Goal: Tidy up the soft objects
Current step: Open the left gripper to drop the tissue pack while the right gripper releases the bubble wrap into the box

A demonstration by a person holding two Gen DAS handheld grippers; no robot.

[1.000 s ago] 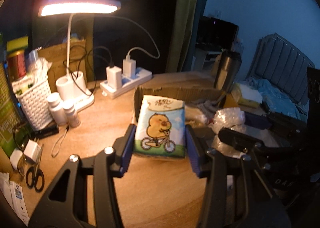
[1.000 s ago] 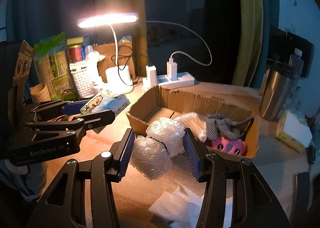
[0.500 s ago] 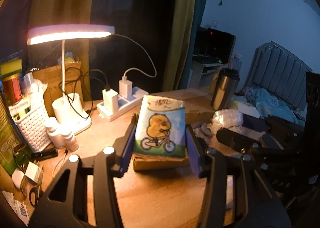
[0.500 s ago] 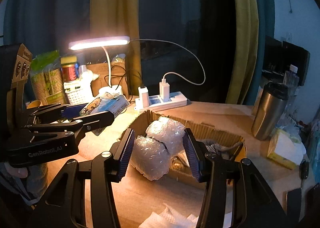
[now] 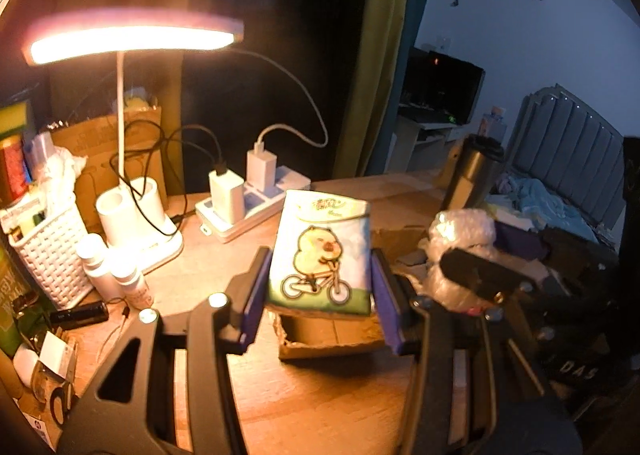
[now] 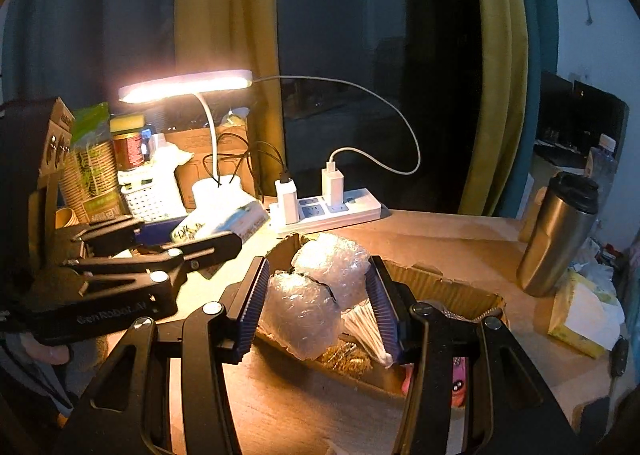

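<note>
Both grippers now higher, over cardboard box (image 6: pixel 440 287). Left gripper (image 5: pixel 320 287) jaws clamped on tissue pack (image 5: pixel 320 255); right gripper (image 6: pixel 318 303) jaws clamped on bubble wrap bundle (image 6: pixel 316 291).

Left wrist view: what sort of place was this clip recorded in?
Most likely a bedroom or dorm room at night: a cluttered wooden desk with a lit desk lamp, and a bed with a padded headboard behind it.

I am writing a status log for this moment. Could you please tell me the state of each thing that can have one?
left gripper: shut on tissue pack
tissue pack: held upright above the box
right gripper: shut on bubble wrap
bubble wrap: held over the box
cardboard box: open
desk lamp: on
chargers: plugged in
steel tumbler: lidded, upright
</note>
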